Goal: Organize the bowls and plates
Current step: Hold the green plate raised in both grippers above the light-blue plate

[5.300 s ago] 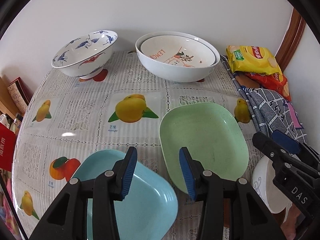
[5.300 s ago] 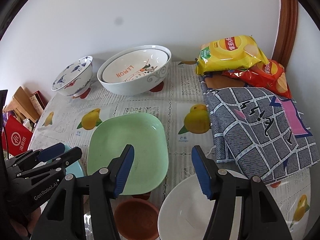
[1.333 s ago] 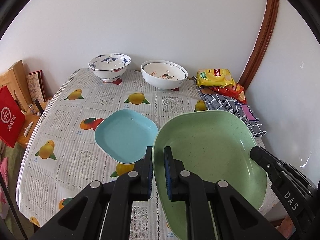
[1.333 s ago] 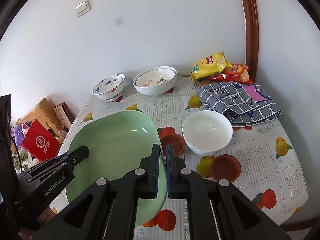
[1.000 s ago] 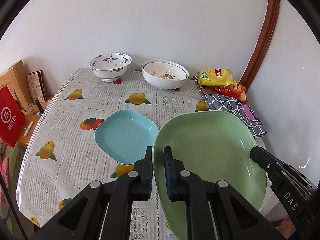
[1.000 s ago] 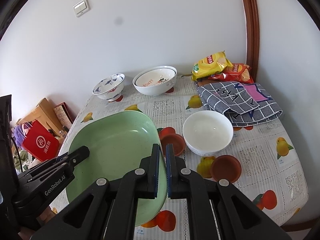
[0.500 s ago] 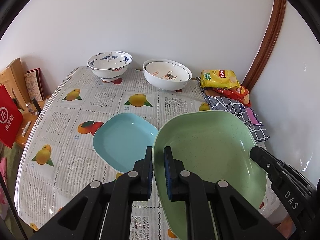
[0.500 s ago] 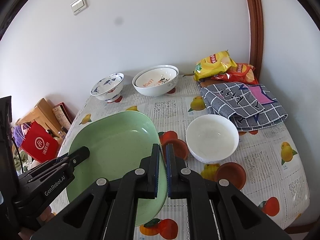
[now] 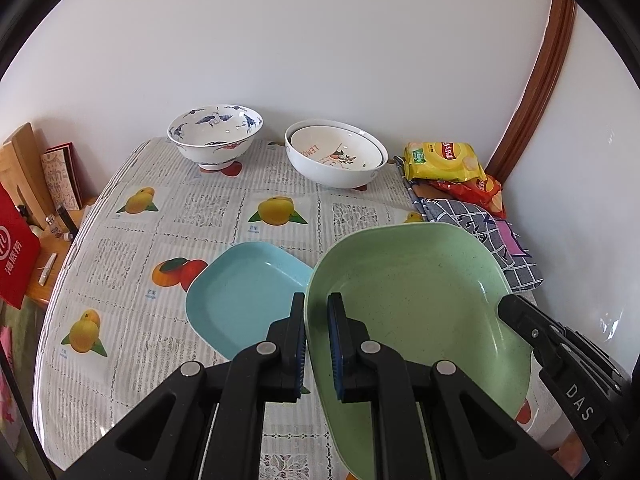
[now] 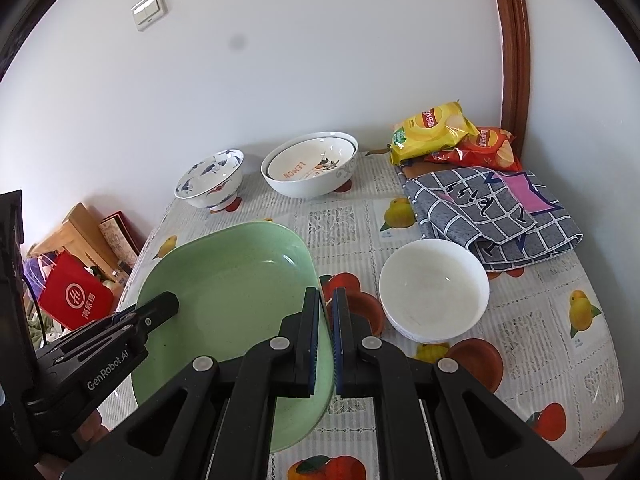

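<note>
Both grippers hold the green plate (image 9: 420,300) above the table. My left gripper (image 9: 317,344) is shut on its left rim. My right gripper (image 10: 326,340) is shut on its right rim, where the green plate (image 10: 232,292) fills the lower left of the right wrist view. A light blue plate (image 9: 244,296) lies on the table just left of and below the green one. A plain white bowl (image 10: 434,288) sits right of the green plate. At the back stand a blue-patterned bowl (image 9: 215,134) and two nested white bowls (image 9: 336,158).
Two small brown dishes (image 10: 476,360) lie near the white bowl, one partly hidden by my right gripper. A folded checked cloth (image 10: 492,208) and chip bags (image 10: 436,126) occupy the right back corner. A red bag (image 10: 76,296) and wooden items stand beyond the left table edge.
The green plate, lifted by both grippers since several seconds ago, has come lower and forward over the table in the last second. Both grips are unchanged.
</note>
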The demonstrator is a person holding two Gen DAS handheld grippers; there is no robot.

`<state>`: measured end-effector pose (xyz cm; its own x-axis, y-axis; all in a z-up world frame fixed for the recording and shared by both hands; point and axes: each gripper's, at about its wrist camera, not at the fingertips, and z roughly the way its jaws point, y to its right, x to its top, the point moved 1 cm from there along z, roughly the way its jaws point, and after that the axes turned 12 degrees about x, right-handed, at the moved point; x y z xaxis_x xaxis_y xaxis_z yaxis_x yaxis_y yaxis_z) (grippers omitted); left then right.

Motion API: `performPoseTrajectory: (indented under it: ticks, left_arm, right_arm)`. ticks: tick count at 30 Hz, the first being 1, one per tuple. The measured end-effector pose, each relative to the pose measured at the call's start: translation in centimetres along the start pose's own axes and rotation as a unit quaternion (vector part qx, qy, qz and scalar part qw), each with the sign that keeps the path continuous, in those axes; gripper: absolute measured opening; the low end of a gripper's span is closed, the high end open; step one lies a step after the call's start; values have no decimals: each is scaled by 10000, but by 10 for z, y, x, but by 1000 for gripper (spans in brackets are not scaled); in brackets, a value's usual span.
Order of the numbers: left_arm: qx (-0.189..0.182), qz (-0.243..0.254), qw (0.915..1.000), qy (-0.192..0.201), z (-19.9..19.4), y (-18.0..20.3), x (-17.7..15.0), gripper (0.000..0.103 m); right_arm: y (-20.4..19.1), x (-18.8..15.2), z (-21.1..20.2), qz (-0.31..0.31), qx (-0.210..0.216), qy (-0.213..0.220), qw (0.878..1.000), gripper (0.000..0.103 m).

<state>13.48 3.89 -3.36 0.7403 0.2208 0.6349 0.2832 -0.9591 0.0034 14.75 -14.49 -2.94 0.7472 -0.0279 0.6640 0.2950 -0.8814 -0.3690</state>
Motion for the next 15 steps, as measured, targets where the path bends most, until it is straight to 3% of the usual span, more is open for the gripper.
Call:
performPoseTrajectory:
  ticks: [15]
  left_arm:
    - [14,-13,9999,-137,18,-11,8,11]
  right_arm:
    - [-3,3,21,111,25,-62,9999,7]
